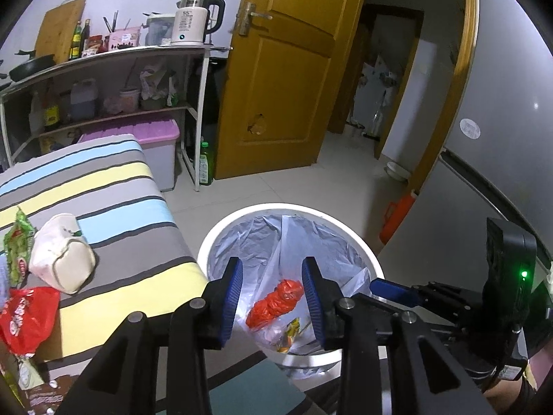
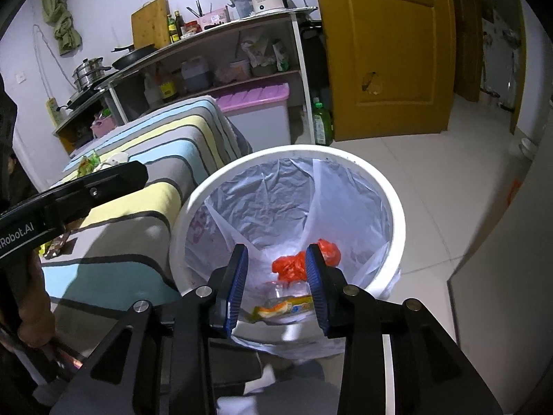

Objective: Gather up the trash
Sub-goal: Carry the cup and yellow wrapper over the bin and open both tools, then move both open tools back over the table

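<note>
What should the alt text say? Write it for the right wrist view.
Open right gripper hovers over a white trash bin lined with a clear bag, red plastic bag and wrappers inside. A striped bed stands beside it, left.

Each handheld gripper is matte black, with angular linkage arms joined by round silver pivot screws and two fingers [image 1: 236,297] faced in ribbed blue pads. The right gripper [image 1: 390,288] carries a black box with a green light. White lettering marks the left gripper's [image 2: 103,180] side.

Striped bed [image 1: 114,186] holds tissue pack [image 1: 62,254], red wrapper [image 1: 27,314].
</note>
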`<state>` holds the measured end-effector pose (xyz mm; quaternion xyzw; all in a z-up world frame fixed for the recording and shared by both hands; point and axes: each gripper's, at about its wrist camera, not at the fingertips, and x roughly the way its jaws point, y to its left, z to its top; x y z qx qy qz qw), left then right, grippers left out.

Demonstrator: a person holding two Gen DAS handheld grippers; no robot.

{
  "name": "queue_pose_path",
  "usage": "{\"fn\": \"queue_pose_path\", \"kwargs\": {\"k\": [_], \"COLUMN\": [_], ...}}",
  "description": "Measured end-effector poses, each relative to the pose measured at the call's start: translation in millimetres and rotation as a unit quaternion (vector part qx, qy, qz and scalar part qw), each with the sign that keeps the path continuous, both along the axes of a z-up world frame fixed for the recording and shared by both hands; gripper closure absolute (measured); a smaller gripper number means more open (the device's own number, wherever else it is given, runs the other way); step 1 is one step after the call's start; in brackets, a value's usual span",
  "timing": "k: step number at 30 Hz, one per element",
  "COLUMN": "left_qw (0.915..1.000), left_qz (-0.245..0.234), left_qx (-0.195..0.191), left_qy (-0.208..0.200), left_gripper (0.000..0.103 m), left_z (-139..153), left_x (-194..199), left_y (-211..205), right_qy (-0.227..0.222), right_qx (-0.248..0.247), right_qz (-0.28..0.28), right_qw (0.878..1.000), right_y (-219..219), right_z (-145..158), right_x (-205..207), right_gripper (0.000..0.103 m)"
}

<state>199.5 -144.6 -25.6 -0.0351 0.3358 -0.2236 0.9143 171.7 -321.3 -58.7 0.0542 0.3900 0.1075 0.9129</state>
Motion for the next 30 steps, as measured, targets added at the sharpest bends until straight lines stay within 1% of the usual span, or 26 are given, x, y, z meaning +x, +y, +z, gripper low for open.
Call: {"fn": "queue_pose_path", "kwargs": {"k": [10,18,25,30], "left_qw": [0.9991,0.9962,0.9914,0.9880], "left_qz": [0.031,0.072,0.116,0.140], "left_qx": [-0.001,0.005,0.012,0.018], "left_qy": [-0.030,-0.050,-0.060,-0.062], "left_gripper": [0.068,0.068,0.068,0.068], "left_z": [19.6,30.1,34.7,34.0], "left_x": [-34.6,-66.0,-89.7,-101.8], "left_y": [36.3,81.0,123.0,145.8], "right_qy": [-0.025,-0.046,-0.052,-0.055], "right_qx": [0.002,-0.001,0.001,0.003], "right_qz": [0.027,0.083,0.128,0.160], "right_qw": [0.999,0.996,0.990,0.986], "right_y": [19.3,63.5,100.9,126.7], "right_z": [21.3,39.9,43.3,47.1], "right_x": [-16.9,-33.7,-42.7,-44.7], "right_gripper": [0.067,0.067,0.067,0.067]}}
